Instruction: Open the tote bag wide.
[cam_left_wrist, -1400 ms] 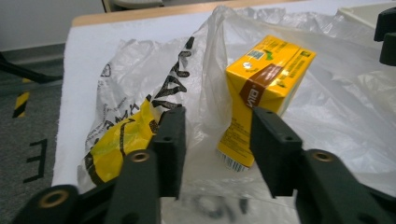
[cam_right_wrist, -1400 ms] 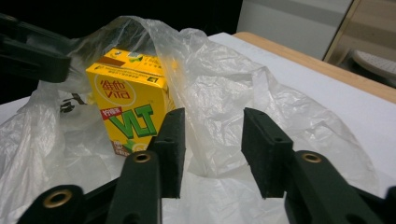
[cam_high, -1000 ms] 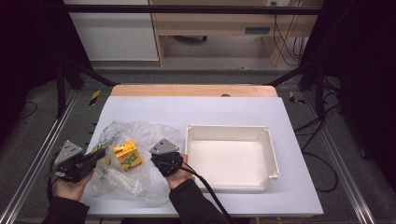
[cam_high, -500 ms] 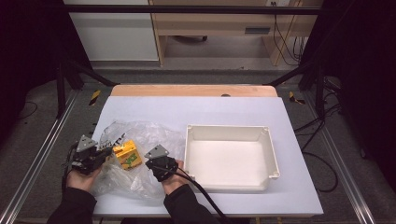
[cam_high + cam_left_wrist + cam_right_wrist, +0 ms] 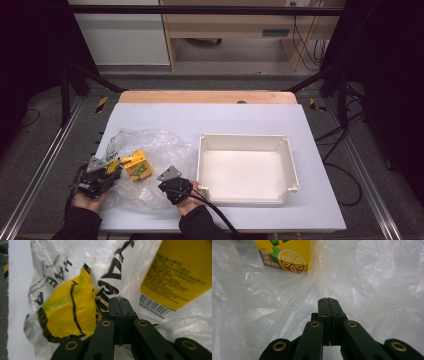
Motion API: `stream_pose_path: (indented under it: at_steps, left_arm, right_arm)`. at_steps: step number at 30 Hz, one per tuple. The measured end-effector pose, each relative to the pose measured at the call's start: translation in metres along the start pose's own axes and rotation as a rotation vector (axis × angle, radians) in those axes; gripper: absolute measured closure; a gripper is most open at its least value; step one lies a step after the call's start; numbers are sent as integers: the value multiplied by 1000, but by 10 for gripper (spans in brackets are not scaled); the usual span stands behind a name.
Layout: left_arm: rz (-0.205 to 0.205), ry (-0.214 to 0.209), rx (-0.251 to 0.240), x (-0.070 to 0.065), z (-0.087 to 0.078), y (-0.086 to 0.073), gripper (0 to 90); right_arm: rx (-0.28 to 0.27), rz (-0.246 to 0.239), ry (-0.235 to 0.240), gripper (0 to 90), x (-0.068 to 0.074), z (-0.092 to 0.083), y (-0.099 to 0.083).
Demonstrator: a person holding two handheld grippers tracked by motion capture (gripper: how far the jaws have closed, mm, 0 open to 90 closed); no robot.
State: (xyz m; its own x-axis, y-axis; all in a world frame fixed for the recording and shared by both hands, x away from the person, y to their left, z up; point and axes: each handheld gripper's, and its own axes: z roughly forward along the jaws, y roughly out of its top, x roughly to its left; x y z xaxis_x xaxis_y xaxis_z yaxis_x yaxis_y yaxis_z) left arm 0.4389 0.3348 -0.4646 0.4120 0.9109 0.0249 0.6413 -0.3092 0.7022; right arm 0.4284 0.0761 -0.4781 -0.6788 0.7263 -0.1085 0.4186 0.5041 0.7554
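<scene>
Left gripper: jaws closed, pinching the printed film of the plastic bag at its left edge.
Right gripper: jaws closed on clear film at the bag's near right edge.
Drink carton: yellow, lying inside the bag between the two grippers.
Tray: white, just right of the bag.
Table: white top bearing bag and tray.
Technique: keep both pinches firm and the film taut between them; judged risk is thin film slipping out.
</scene>
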Motion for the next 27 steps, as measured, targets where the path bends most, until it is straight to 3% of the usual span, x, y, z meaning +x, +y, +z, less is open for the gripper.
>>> stream_pose_path:
  at_steps: [4,9,10,13,16,21,27]
  left_arm:
    - [-7,-16,-20,0,-1,0,864]
    - [-32,-27,-88,0,-18,1,660]
    - [-37,-27,-101,0,-21,1,585]
    - [-42,-22,-159,-1,-36,3,482]
    - [-75,-18,-210,0,-48,4,365]
    - [-105,-13,-277,1,-61,7,277]
    - [-105,-42,-350,0,-76,13,204]
  right_arm:
    - [-2,-13,1,862,2,1,-1]
    - [-38,-12,41,705,3,-3,0]
    - [-60,-14,45,673,3,-6,1]
    - [-112,1,72,593,2,-14,3]
    - [-179,25,98,510,-1,-25,7]
    - [-277,56,134,418,-11,-46,15]
    - [-342,65,116,381,-30,-67,20]
